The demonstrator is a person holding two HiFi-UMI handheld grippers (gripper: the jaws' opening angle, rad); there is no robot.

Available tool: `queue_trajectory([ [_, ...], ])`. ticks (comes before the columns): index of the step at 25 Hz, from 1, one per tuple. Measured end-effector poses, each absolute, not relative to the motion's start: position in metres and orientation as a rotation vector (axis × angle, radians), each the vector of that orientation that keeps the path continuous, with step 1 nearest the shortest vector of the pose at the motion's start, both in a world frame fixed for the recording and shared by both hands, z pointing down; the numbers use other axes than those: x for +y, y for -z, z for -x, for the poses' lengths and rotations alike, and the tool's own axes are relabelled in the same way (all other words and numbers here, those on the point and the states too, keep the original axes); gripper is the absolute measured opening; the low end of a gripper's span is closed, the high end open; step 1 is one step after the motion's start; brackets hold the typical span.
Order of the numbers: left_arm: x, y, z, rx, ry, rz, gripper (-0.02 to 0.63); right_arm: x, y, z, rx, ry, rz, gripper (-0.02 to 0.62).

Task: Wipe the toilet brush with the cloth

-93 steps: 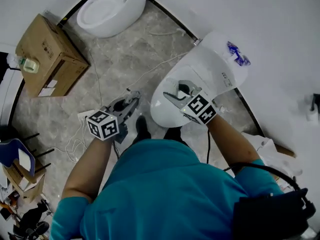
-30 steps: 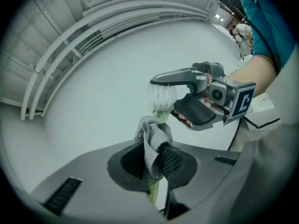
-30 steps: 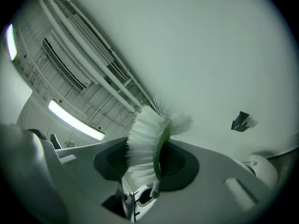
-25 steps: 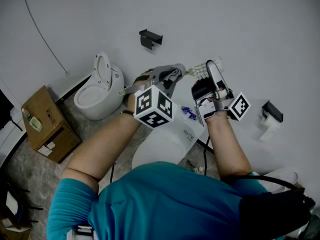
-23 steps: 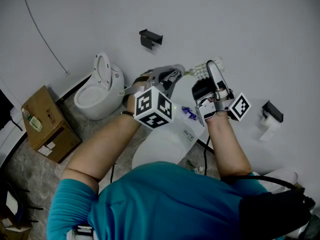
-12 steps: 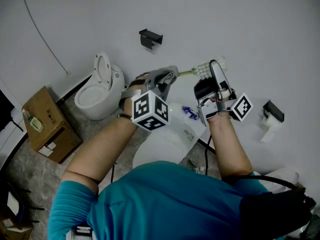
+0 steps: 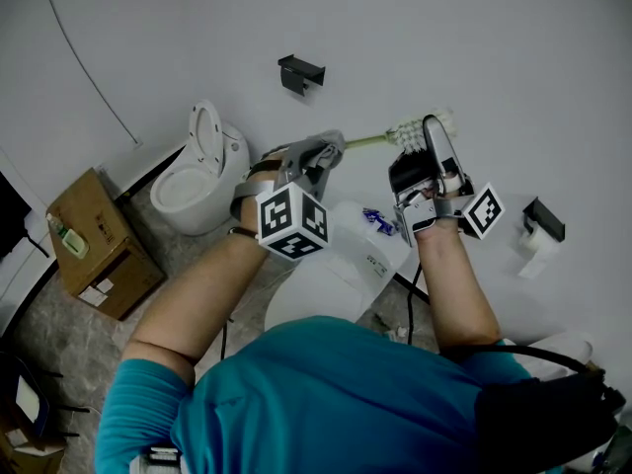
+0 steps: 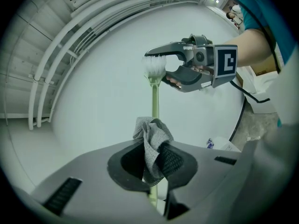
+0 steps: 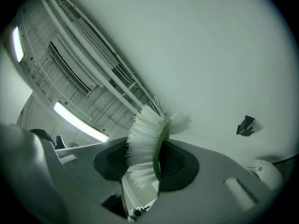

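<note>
A plain white wall point(image 7: 474, 47) fills the background, with a toilet point(image 7: 193, 176) on the marble floor below. The toilet brush point(image 7: 380, 140) is up in the air before you. The fingers of your right gripper point(image 7: 427, 134) are clamped on its white bristle head, and those of your left gripper point(image 7: 328, 149) are closed on the grey cloth point(image 8: 152, 143), bunched round the green handle. You look mid-wipe. Next, slide the cloth along the shaft with a steady squeeze, holding the head firm.
</note>
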State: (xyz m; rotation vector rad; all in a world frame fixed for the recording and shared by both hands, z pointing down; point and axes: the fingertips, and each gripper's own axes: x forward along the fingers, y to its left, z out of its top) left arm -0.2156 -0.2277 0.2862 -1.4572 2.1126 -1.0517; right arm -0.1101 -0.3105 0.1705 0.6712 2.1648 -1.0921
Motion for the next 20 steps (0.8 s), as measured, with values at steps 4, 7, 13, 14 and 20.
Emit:
queue_trajectory([
  [4, -0.221, -0.289, 0.22, 2.126, 1.061, 1.436, 0.04, -0.309, -0.169, 0.108, 2.152, 1.092, -0.678, 0.149],
  [7, -0.218, -0.291, 0.225, 2.133, 1.071, 1.416, 0.04, -0.31, -0.168, 0.107, 2.144, 1.09, -0.681, 0.149],
  [13, -0.207, -0.295, 0.233, 2.146, 1.089, 1.397, 0.04, -0.306, -0.163, 0.105, 2.136, 1.084, -0.679, 0.149],
  [14, -0.205, -0.296, 0.235, 2.15, 1.092, 1.395, 0.04, -0.305, -0.163, 0.104, 2.136, 1.082, -0.68, 0.149],
  [20, -0.198, -0.302, 0.243, 2.164, 1.108, 1.375, 0.039, -0.304, -0.16, 0.101, 2.131, 1.074, -0.678, 0.149],
])
